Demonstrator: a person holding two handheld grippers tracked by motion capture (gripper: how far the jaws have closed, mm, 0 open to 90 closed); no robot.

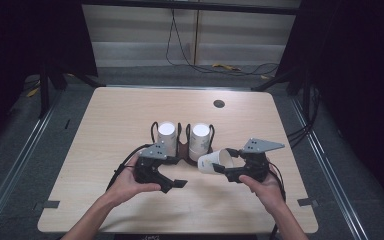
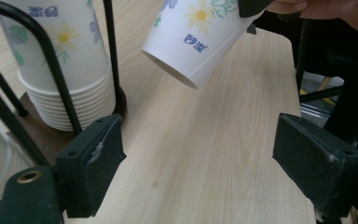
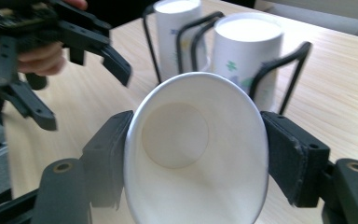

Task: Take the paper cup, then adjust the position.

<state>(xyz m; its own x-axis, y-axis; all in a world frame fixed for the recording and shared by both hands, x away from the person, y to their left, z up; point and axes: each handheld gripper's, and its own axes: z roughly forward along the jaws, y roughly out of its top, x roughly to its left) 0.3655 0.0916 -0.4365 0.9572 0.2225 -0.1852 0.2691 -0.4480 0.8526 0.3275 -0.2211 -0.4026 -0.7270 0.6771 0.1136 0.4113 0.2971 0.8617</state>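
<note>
With my right hand-held gripper (image 1: 223,169) pinching the cup (image 1: 215,161) at its rim and the left (image 1: 176,184) wide and empty, I'd squeeze gently to avoid crushing it.

High view: fixed above the person's edge of the tabletop (image 1: 130,125), facing forward and down; far enough to take in the whole top, both forearms and the floor beyond.
Left tool view: rides on the left tool (image 1: 161,176), looking along its two black jaws, low and close over the wood, facing the wire cup rack (image 2: 51,70) and the tilted paper cup (image 2: 200,37).
Right tool view: rides on the right tool (image 1: 232,170), very near, looking straight into the paper cup's mouth, rack behind.
Shared: all three views see the rack, its cup stacks (image 3: 242,51) and the tilted cup; the right tool view also catches the left tool.
</note>
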